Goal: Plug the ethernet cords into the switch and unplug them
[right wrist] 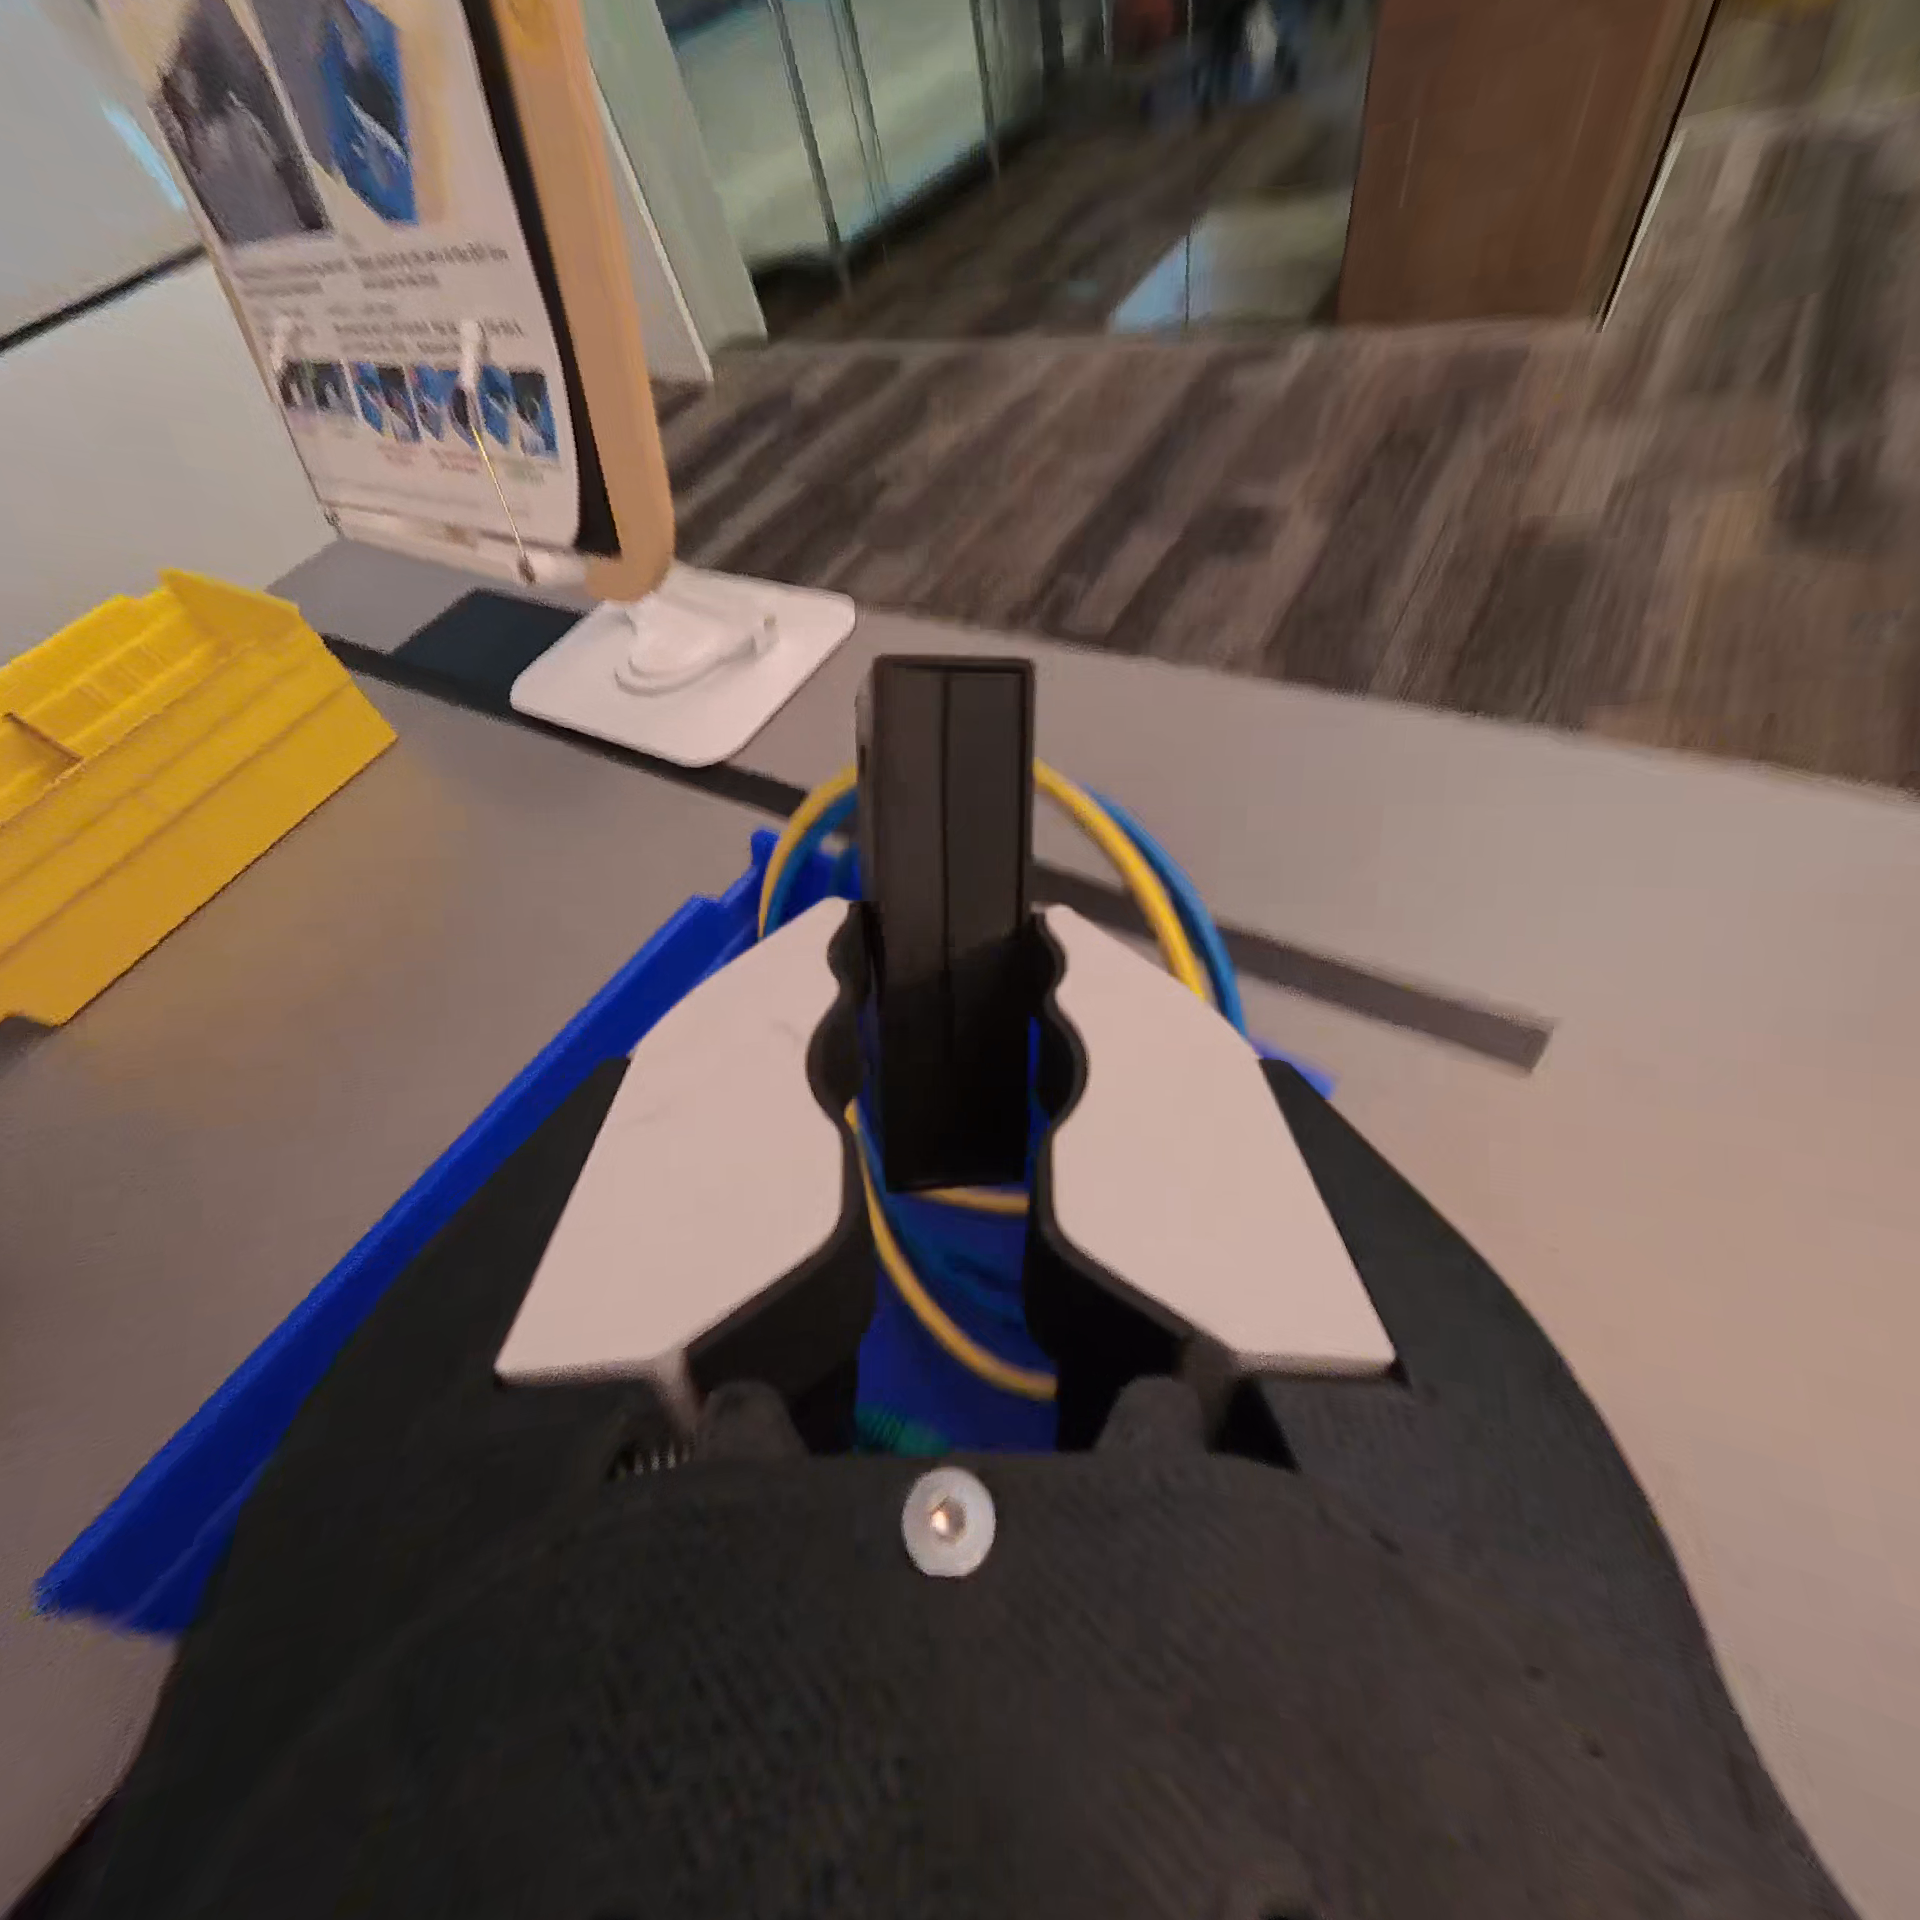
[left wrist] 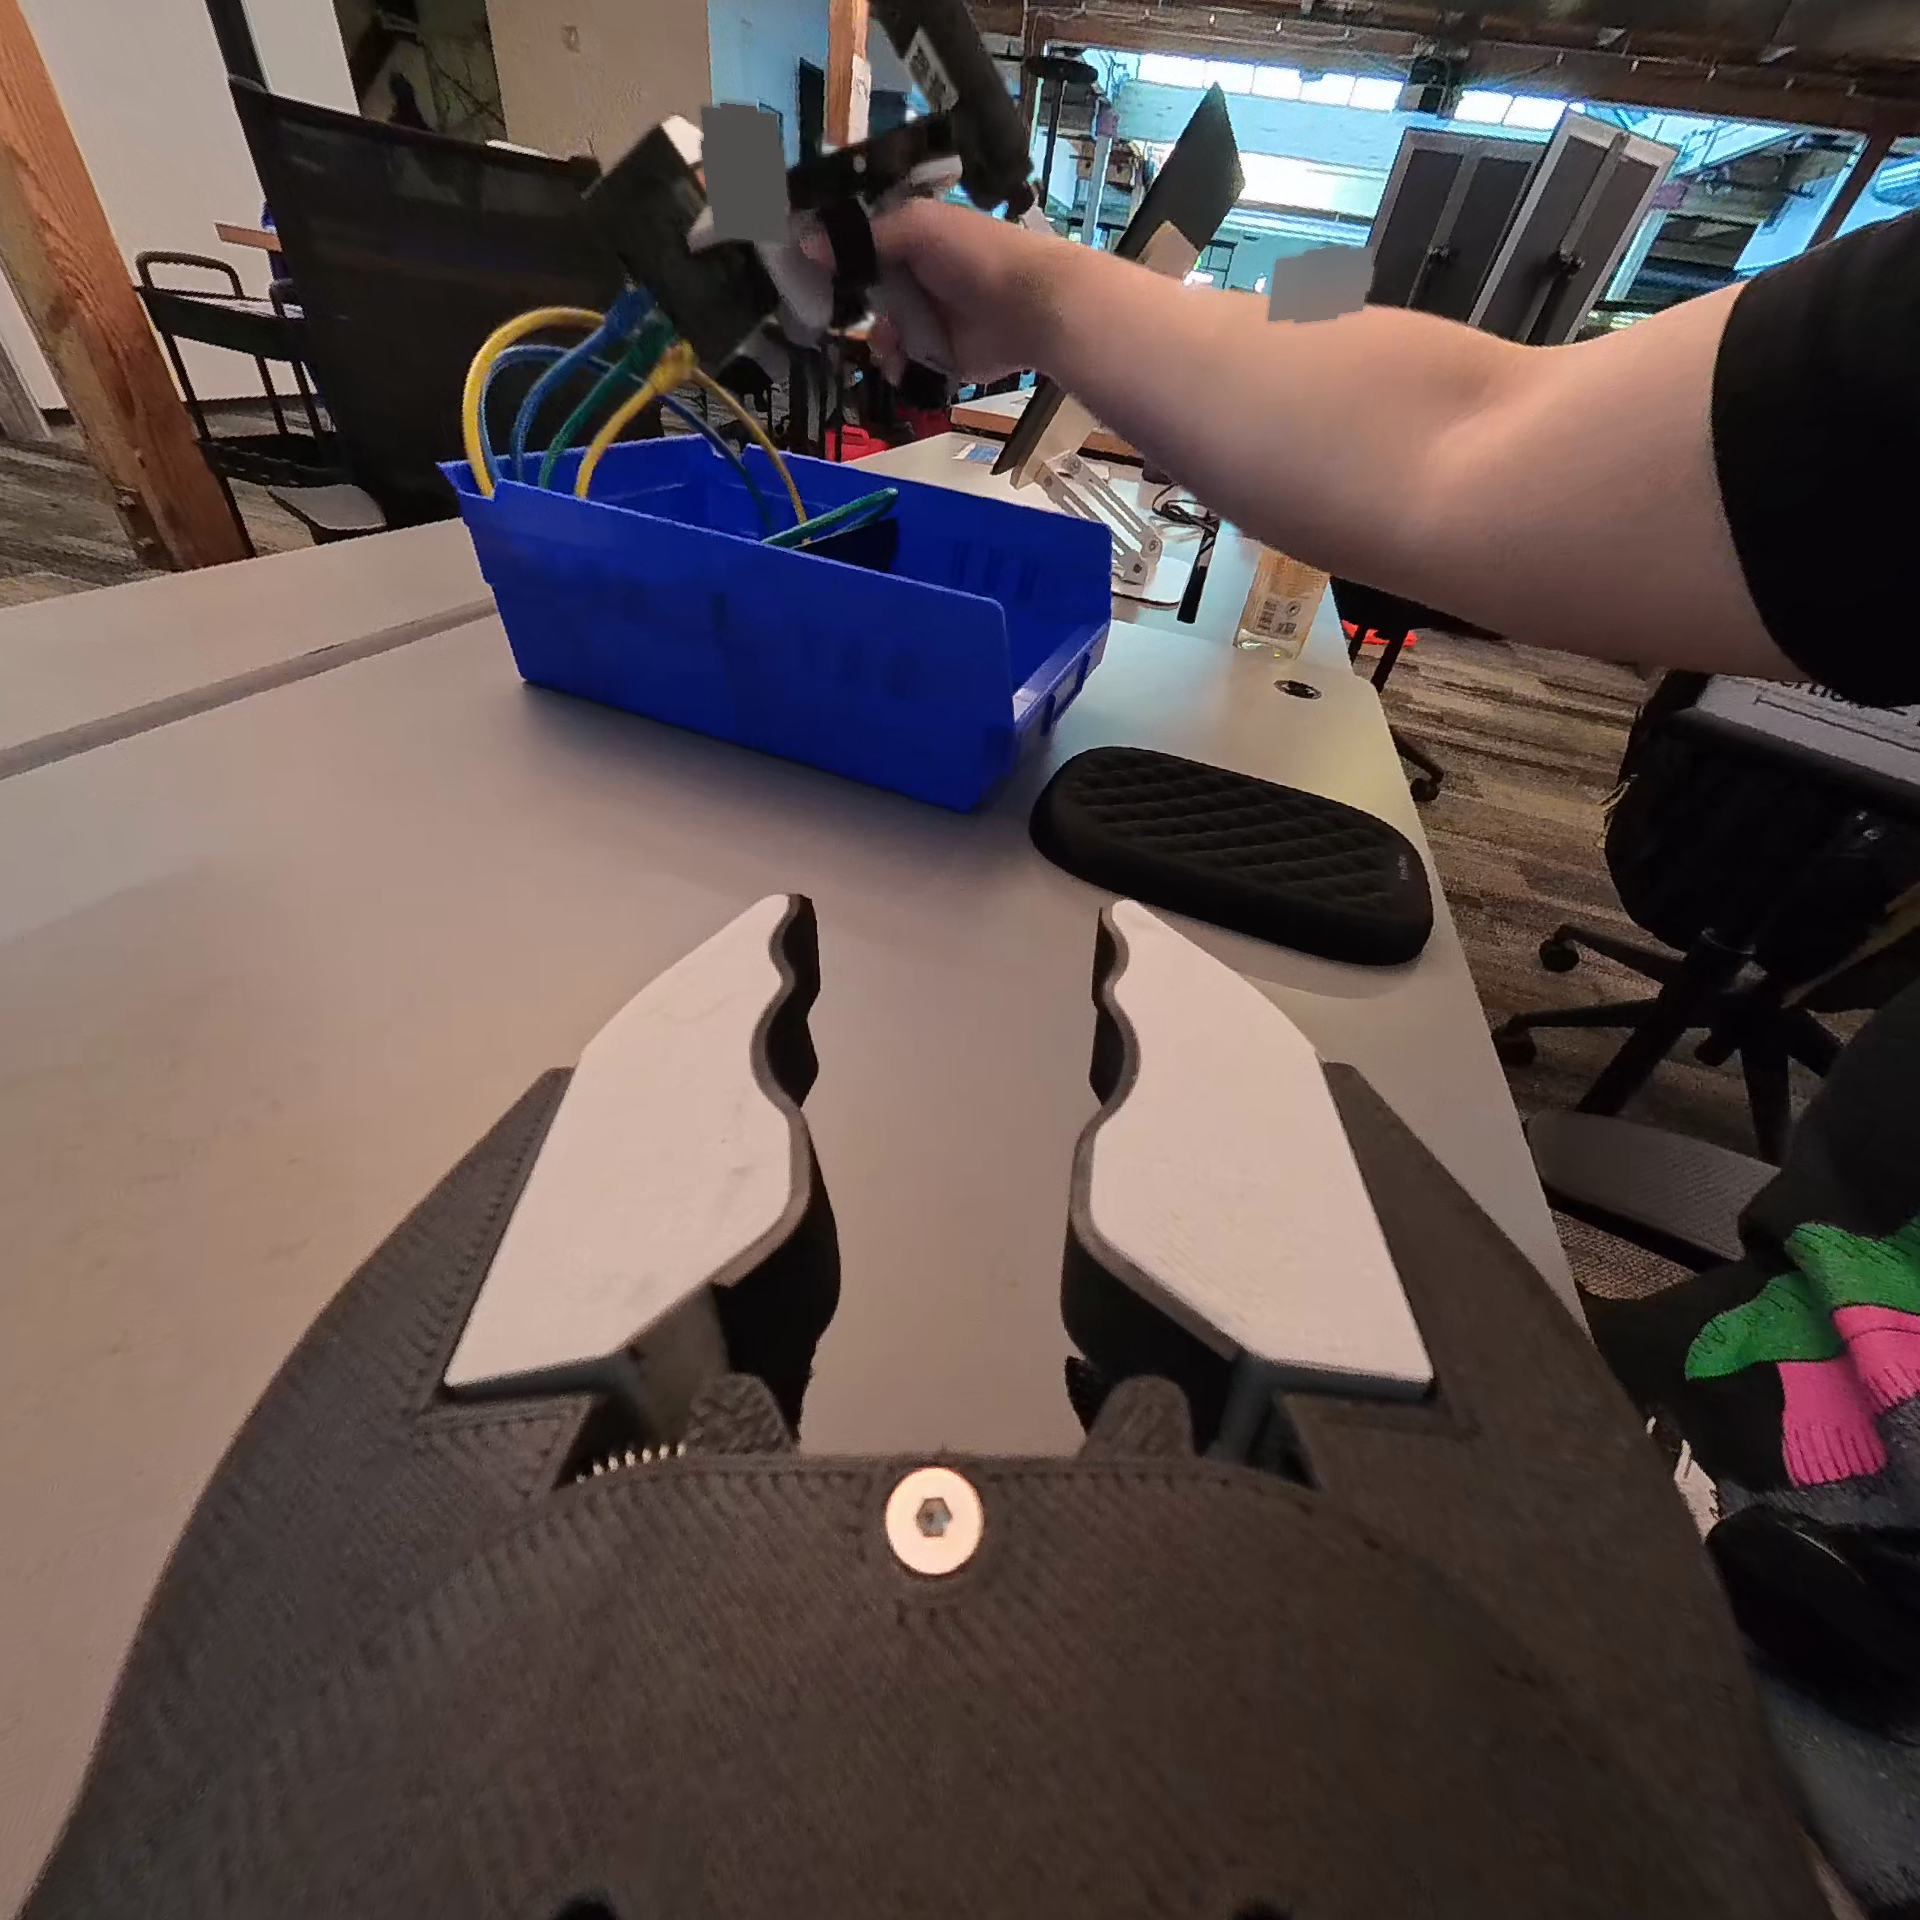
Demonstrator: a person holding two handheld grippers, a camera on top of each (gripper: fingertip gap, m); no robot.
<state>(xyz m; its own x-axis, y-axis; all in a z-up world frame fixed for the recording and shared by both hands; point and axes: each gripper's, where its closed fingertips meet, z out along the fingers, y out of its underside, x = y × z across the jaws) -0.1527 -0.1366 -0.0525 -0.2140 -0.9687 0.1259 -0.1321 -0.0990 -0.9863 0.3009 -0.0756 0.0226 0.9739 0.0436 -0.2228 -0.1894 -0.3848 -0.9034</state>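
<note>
My right gripper (right wrist: 945, 925) is shut on the black switch (right wrist: 948, 914), which stands up between its fingers above the blue bin (right wrist: 436, 1226). Yellow, blue and green ethernet cords (right wrist: 1132, 873) hang from the switch down into the bin. In the left wrist view the right gripper (left wrist: 717, 260) holds the switch (left wrist: 665, 218) in the air above the blue bin (left wrist: 790, 634), with the cords (left wrist: 561, 395) looping from it into the bin. My left gripper (left wrist: 951, 935) is open and empty, low over the grey table (left wrist: 312, 883), short of the bin.
A black wrist-rest pad (left wrist: 1236, 852) lies right of the blue bin. A yellow bin (right wrist: 156, 769) sits at the left. A stand with a white base (right wrist: 686, 665) holds a printed sheet beyond it. A bottle (left wrist: 1278, 603) and office chairs (left wrist: 1714, 935) are at the right. Across from one pair of fingers to the other is roughly 45 centimeters.
</note>
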